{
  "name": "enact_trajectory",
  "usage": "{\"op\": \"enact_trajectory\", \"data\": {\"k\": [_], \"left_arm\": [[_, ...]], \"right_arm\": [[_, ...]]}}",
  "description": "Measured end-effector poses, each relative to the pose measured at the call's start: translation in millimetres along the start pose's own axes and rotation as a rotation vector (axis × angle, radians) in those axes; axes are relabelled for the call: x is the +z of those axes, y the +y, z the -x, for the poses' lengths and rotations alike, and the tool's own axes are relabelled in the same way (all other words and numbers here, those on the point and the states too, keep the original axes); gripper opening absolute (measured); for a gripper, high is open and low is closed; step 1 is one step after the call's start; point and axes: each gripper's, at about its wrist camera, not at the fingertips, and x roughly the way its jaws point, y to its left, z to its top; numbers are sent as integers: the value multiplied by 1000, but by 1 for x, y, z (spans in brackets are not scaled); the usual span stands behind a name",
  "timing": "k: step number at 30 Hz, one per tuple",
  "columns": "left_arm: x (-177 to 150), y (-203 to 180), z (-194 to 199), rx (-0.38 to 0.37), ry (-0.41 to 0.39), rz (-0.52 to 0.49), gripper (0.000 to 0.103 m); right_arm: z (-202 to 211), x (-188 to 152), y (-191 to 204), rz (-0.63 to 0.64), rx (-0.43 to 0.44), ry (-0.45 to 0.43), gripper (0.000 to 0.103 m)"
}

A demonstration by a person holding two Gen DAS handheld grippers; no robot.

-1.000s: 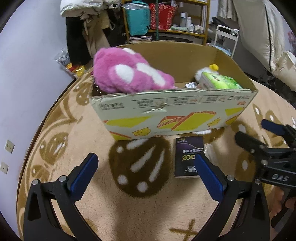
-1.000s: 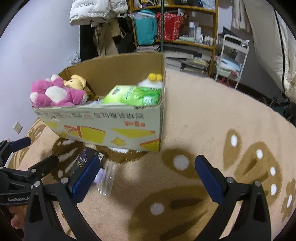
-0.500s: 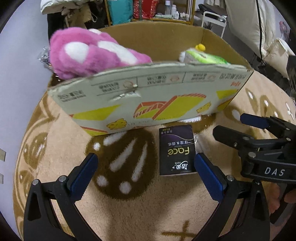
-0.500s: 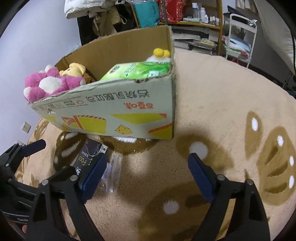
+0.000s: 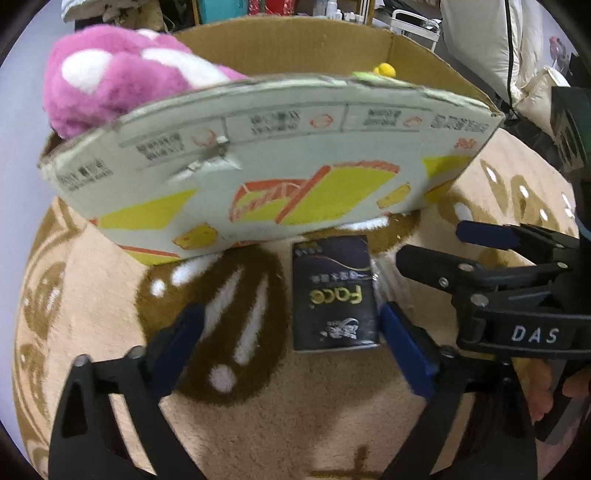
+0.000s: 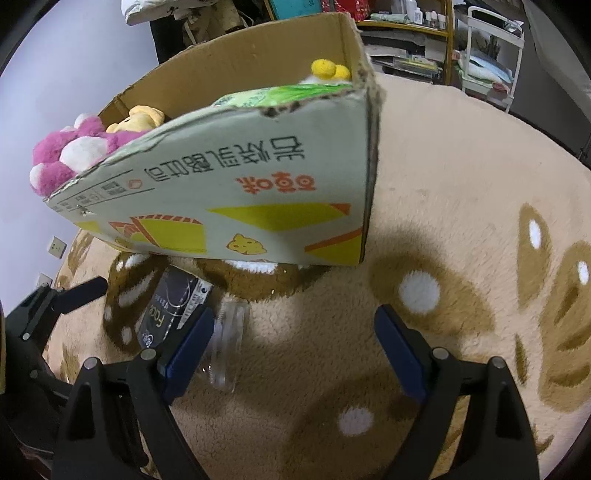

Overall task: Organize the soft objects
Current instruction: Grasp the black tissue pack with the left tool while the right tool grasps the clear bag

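Left claw (image 5: 288, 347): jaws spread wide, nothing between the pads, low over the rug (image 5: 332, 424).
Right claw (image 6: 295, 343): also wide open and empty; its left finger (image 6: 188, 345) covers the near end of a clear plastic piece (image 6: 229, 343), so what that is stays hard to tell.
Dark pack (image 5: 334, 293): flat on the rug, lettered "Face", just ahead of the left claw and inside its right finger (image 5: 404, 350), which it nearly touches; its far end sits at the foot of the box.
Right claw, seen from the left: it comes in from the right edge (image 5: 480, 266), partly cut off, just beside the pack.
Cardboard box (image 5: 266, 162): its near wall hides most of the contents.
Pink plush (image 5: 122, 88): bulges over the left rim.
Green pack (image 6: 280, 94): only the top shows, by the right corner.
Yellow plush (image 6: 138, 117): half hidden behind the pink one.
Shelves (image 6: 410, 22): far back, blurred.
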Motion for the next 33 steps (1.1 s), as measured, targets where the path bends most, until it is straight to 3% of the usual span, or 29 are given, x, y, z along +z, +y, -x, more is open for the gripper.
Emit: {"op": "enact_trajectory", "data": {"k": [7,10,12,14,20,27,33], "left_arm": [[-3,-11,-7,6,11,-23,78],[-3,-11,-6,-18,14,-13,68],[-4,-12,-4,-39,16,3,53],[-4,-10,-3,-53,22,22,48],[-6,-5,2,26,28,29,47],[-12,14,18,77,14,106,47],[-13,37,43,73,-45,196,47]], "right_arm": [[-4,4,0,0,6,3,93],[-5,7,2,4,12,2,93],[-5,6,5,9,18,1,93],[-6,5,9,19,23,2,93],[-8,4,19,45,44,4,93],[-6,2,32,94,68,-2,93],[-2,3,34,111,74,-12,93]]}}
